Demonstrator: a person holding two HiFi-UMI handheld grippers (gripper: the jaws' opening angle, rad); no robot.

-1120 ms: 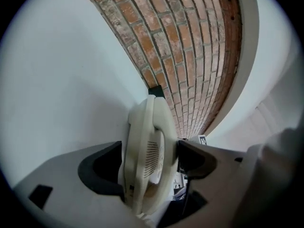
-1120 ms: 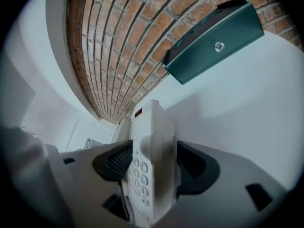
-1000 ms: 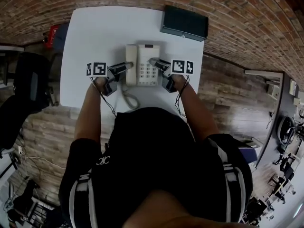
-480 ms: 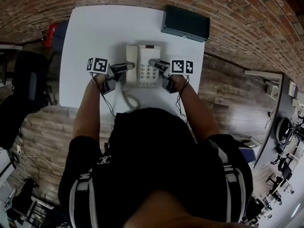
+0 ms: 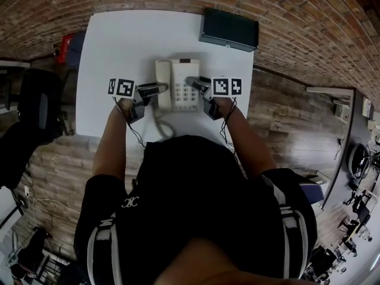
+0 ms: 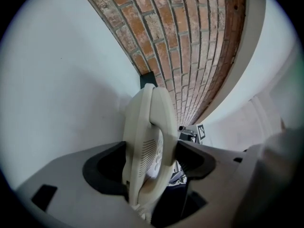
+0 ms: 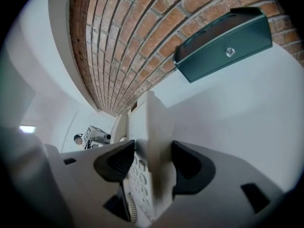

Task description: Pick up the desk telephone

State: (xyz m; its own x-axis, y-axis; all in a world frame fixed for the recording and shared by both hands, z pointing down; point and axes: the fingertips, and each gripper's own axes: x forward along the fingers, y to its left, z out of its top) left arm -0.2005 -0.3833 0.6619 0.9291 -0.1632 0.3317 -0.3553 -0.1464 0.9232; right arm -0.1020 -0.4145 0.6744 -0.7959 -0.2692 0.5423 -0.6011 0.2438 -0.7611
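The desk telephone sits near the middle of the white tabletop, caught at both ends. The left gripper has its jaws pinching the telephone's left side, one dark pad on the handset and the other under the base. The right gripper pinches the right edge of the base, just beside the keypad.

Whether the base touches the tabletop or hangs just above it cannot be told from any view. In both gripper views the telephone is seen edge-on and its near end is cut off behind the jaws. From the head view the person's torso hides the near edge of the tabletop.

The telephone is smooth cream plastic with a curved handset, a slotted grille on the side and rows of rounded keys. A coiled cord loops from it toward the person. At the far right corner lies a dark green box, flat-sided, with a small round fitting on its front. A rough red brick wall stands behind the tabletop.
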